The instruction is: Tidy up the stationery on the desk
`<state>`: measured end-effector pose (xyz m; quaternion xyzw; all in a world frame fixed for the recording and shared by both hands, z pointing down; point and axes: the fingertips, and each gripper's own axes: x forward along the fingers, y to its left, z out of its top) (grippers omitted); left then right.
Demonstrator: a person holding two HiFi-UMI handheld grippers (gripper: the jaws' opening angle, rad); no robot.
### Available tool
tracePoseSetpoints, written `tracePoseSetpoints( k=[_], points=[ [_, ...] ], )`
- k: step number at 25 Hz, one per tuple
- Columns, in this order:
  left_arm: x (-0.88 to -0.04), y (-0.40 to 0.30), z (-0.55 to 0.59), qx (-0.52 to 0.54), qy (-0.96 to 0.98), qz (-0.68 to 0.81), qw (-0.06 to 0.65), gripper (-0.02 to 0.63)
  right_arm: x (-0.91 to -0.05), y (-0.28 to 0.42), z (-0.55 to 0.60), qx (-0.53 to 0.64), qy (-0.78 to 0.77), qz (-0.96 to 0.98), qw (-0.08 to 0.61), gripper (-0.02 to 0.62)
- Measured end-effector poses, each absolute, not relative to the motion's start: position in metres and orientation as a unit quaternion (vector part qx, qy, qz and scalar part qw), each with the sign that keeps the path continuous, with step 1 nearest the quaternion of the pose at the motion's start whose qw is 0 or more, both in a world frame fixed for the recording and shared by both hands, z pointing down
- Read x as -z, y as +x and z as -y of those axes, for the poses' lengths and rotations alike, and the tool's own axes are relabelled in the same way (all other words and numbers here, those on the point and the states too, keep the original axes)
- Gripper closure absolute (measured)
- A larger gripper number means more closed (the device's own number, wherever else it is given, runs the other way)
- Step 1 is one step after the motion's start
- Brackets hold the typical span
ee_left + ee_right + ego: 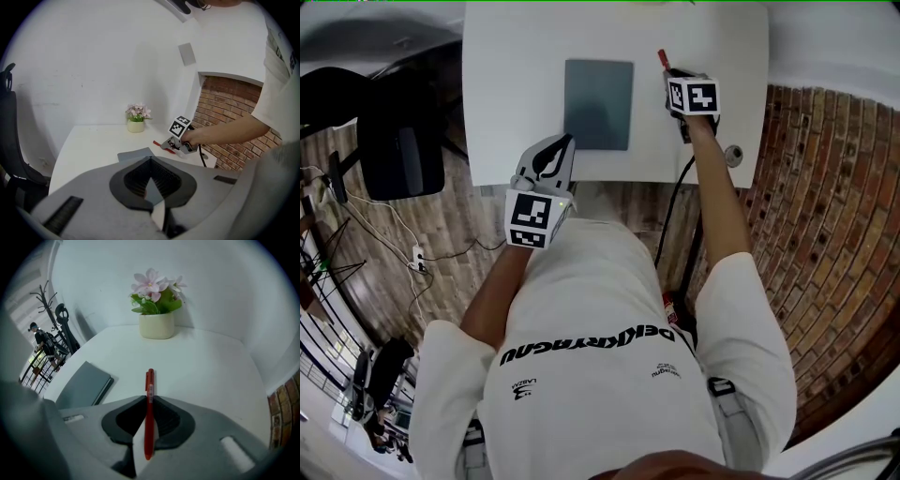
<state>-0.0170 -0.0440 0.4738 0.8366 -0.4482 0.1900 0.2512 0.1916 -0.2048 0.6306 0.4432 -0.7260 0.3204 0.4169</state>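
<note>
A red pen (149,399) stands gripped between the jaws of my right gripper (149,401), its clip end sticking out ahead over the white desk (201,366). In the head view that gripper (668,67) is at the desk's right side with the pen (662,58) poking past it. A grey notebook (598,103) lies flat in the middle of the desk, left of the pen. My left gripper (565,142) hovers shut and empty at the desk's near edge, just short of the notebook (136,153). From it I see the right gripper (165,146) and pen (158,144).
A cream pot of pink flowers (157,324) stands at the back of the desk by the wall. A black office chair (394,141) is to the left of the desk. A dark cable (670,211) hangs off the desk's near right edge over brick-patterned flooring (825,187).
</note>
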Motion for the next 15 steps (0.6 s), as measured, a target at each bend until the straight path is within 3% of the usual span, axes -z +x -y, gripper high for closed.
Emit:
tracePoseSetpoints(
  k=[9,15],
  points=[
    [-0.468,-0.022,0.047,-0.185,0.838,0.448,0.249,0.609,-0.594,0.182,0.188,-0.427,0.479,0.716,0.274,0.548],
    [-0.463,-0.020,0.046,-0.181,0.842,0.446,0.244,0.609,-0.592,0.162,0.158,-0.471,0.478,0.705,0.229,0.546]
  ],
)
